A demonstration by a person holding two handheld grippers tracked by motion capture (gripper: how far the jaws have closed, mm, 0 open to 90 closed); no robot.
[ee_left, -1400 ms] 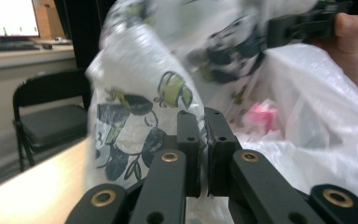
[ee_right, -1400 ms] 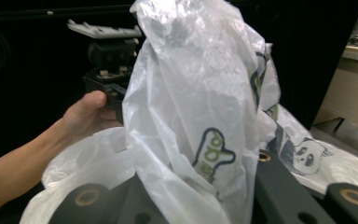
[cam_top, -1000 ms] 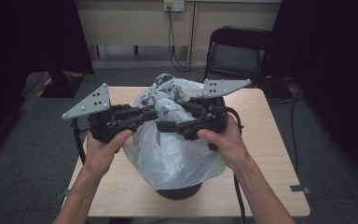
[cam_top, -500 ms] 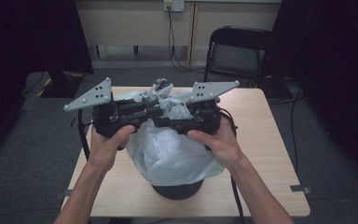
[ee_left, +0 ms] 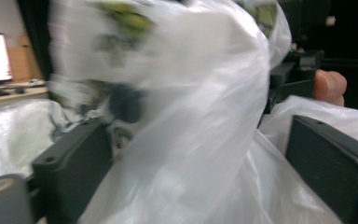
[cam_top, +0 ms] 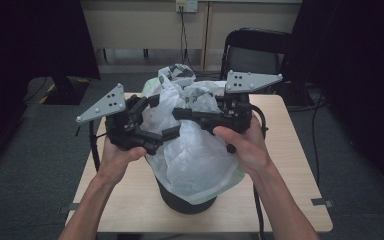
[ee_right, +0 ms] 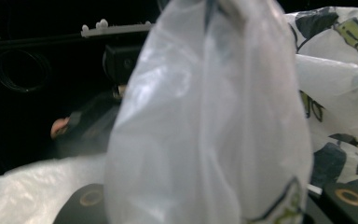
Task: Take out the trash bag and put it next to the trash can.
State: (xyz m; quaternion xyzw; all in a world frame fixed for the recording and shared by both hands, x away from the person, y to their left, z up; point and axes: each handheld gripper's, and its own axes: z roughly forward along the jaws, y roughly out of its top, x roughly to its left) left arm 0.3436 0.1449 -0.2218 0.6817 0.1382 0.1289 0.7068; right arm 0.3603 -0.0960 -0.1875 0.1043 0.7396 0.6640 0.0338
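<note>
My right gripper [cam_top: 192,116] is pinching the white plastic bag [cam_top: 195,155] in the black bin [cam_top: 185,202] mid-table, my left gripper [cam_top: 162,120] just let its jaws spread, bag loose between them

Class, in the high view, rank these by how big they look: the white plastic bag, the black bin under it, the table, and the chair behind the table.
1. table
2. white plastic bag
3. chair, though it stands farther off, so unsure
4. black bin, mostly covered by the bag
</note>
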